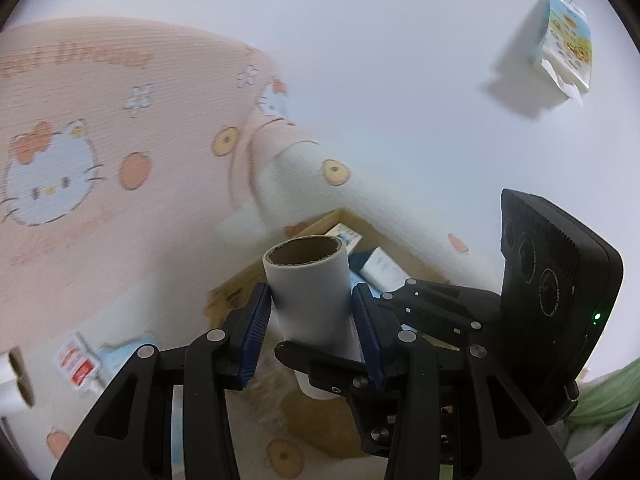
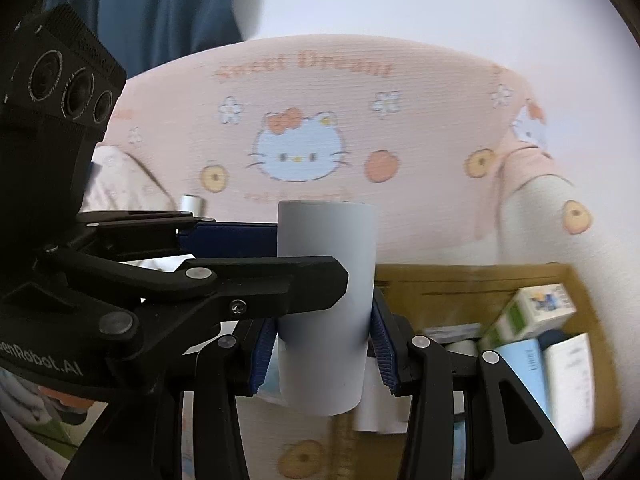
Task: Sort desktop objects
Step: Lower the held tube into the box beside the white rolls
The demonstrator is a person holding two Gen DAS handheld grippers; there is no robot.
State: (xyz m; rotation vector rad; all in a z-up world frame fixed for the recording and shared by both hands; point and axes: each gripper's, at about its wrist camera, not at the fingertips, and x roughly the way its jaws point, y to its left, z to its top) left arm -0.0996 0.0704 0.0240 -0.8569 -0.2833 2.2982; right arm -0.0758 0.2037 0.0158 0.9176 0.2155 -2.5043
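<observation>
At dead centre of both wrist views sits the white paper roll with a brown cardboard core (image 1: 308, 280). Both tools are on it at once. The left gripper (image 1: 312, 300) has its blue ribbed pads pressed on the roll's sides at 9 and 3 o'clock, high up near the open end. The right gripper (image 2: 322, 332) is clamped lower on the same roll, pads again at 9 and 3. From the right wrist camera, the left tool's black finger crosses the front of the roll from 9 o'clock.

Long axis: near upright in the right view; in the left view it leans, with the open core end pointing to 12 o'clock. The roll looks carried, its lower end clear of the bedding.

Key relation: the open brown cardboard box (image 2: 460, 280) lies beyond the roll, at about 1 o'clock in the left view and 3 to 4 o'clock in the right view. It already holds small cartons (image 2: 528, 312). We judge the right hand is the nearer one to the box. The next move is likely a carry that way, and one tool would have to let go first. Behind everything lies a pink cat-print pillow (image 1: 120, 140).
</observation>
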